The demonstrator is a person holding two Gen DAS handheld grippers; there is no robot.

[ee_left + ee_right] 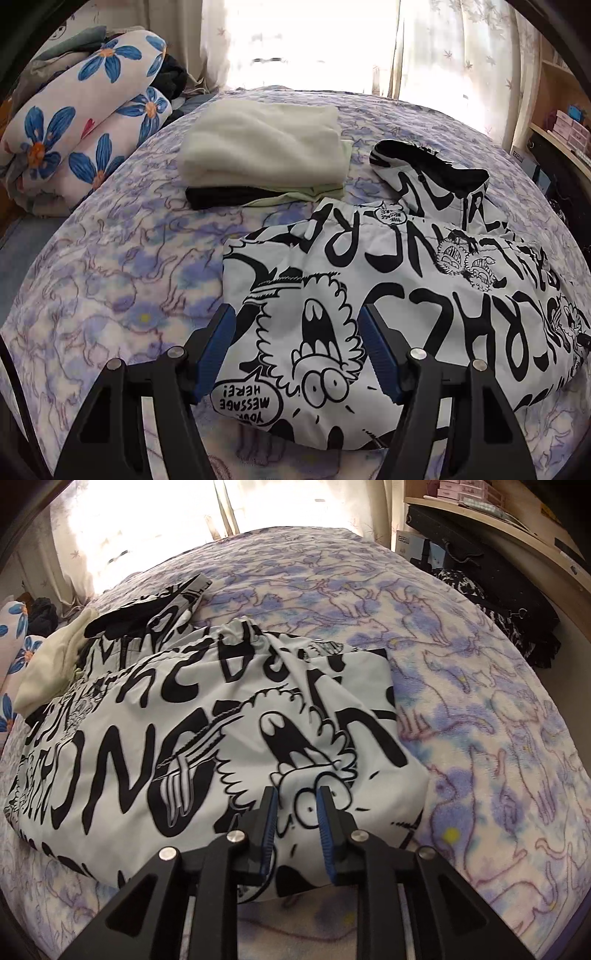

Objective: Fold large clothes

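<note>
Garment: printed jacket (369, 295), white with black cartoon lettering, lies folded into a rough bundle on the bed (110, 277), toward the near edge. A sleeve or hood part with black lining (424, 158) still trails out at the far side, unfolded.

Left tool (295, 350): jaws stand wide, straddling the near corner of the jacket from above; pads do not appear to press the cloth; nothing held.

Right tool (295, 812): jaws stand narrowly apart, over the jacket's near right corner. A ridge of cloth sits between the pads, but whether it is still pinched cannot be told for certain; it looks released.

Neighbouring items: folded stack (266, 155) of pale and dark clothes just beyond the jacket; floral quilt roll (81, 110) at the far left; shelf unit (498, 535) beside the bed on the right.

Risks, as judged:
- Slick fabric may spring open once let go, undoing the fold.
- A closing jaw could catch a loose ridge and drag the bundle askew.
- The trailing part, if swept over carelessly, may knock the folded stack.

Room: wide bare blanket to the right and left of the jacket; the near bed edge lies close under both tools.
</note>
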